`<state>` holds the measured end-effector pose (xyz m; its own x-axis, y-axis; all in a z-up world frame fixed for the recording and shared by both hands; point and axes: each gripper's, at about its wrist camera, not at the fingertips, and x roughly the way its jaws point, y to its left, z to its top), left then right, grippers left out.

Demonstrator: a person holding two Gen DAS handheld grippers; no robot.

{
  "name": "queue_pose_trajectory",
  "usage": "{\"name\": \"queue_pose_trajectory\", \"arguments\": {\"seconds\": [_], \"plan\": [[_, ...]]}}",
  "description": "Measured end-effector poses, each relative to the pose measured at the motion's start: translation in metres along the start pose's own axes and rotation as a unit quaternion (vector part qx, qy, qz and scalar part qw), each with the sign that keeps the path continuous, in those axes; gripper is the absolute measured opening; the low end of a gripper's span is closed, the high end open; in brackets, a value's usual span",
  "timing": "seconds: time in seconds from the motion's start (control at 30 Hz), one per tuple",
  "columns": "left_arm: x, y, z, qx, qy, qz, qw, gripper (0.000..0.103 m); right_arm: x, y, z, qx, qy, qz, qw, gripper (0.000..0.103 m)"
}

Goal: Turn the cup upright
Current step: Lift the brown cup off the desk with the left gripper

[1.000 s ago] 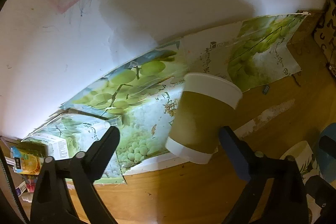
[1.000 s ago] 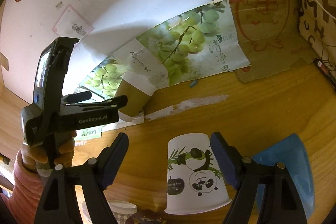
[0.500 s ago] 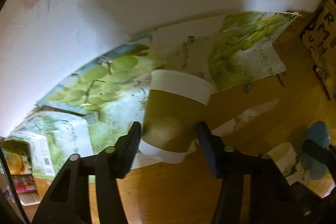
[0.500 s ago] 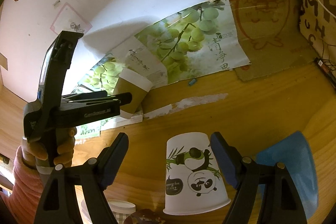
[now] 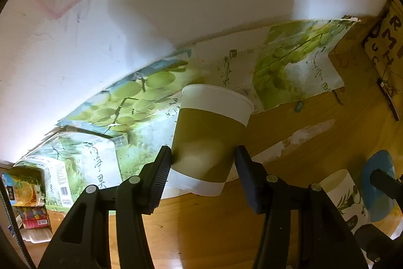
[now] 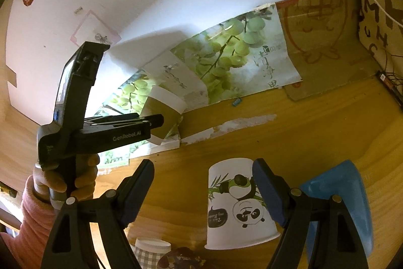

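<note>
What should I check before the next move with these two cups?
1. Panda cup is upside down, with its wide rim on the table: ok, it needs flipping.
2. Right tongs are open and straddle the panda cup: ok.
3. Left tongs flank the olive cup: ok.
4. Left tongs grip it firmly: cannot tell.
5. Olive cup has its wide end up: ok.
6. Blue object leaves room for the flip: cannot tell, since it sits close beside the right tongs.
</note>
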<state>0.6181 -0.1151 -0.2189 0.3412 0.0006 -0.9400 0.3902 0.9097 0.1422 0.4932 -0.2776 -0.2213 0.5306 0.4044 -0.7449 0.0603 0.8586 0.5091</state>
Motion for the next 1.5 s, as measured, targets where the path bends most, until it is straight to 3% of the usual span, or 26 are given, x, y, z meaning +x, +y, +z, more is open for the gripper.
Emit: {"name": "queue_pose_trajectory", "arguments": {"seconds": [0.23, 0.3, 0.4, 0.6, 1.03, 1.17, 1.27, 1.37, 1.5], "plan": [[-0.027, -0.004, -0.009, 0.005, -0.021, 0.002, 0.9998, 0.053, -0.012, 0.001, 0.002, 0.009, -0.004, 0.016, 1.0, 0.081], [-0.033, -0.007, -0.011, 0.006, -0.016, -0.007, 0.9998, 0.007, -0.016, 0.002, 0.002, 0.014, -0.002, 0.025, 1.0, 0.081], [-0.035, -0.006, -0.015, -0.018, 0.004, -0.032, 0.9993, 0.009, -0.024, 0.005, 0.001, 0.017, -0.005, 0.031, 0.999, 0.081], [-0.054, -0.011, -0.025, -0.021, 0.004, -0.028, 0.9994, 0.009, -0.046, 0.011, 0.0, 0.015, -0.015, 0.034, 0.999, 0.081], [-0.071, -0.014, -0.037, 0.043, -0.022, 0.039, 0.998, 0.017, -0.077, 0.004, -0.009, 0.037, -0.041, 0.03, 0.998, 0.081], [-0.07, -0.014, -0.038, 0.048, -0.011, 0.034, 0.9982, 0.018, -0.081, -0.001, -0.016, 0.044, -0.044, 0.029, 0.998, 0.081], [-0.067, -0.013, -0.037, 0.037, -0.003, 0.023, 0.999, 0.026, -0.083, -0.005, -0.02, 0.052, -0.044, 0.027, 0.997, 0.081], [-0.067, -0.015, -0.036, 0.026, -0.007, 0.014, 0.9995, 0.045, -0.085, -0.009, -0.024, 0.057, -0.045, 0.025, 0.997, 0.081], [-0.07, -0.016, -0.033, 0.005, -0.008, -0.015, 0.9998, 0.052, -0.089, -0.016, -0.027, 0.065, -0.049, 0.022, 0.996, 0.081]]}}
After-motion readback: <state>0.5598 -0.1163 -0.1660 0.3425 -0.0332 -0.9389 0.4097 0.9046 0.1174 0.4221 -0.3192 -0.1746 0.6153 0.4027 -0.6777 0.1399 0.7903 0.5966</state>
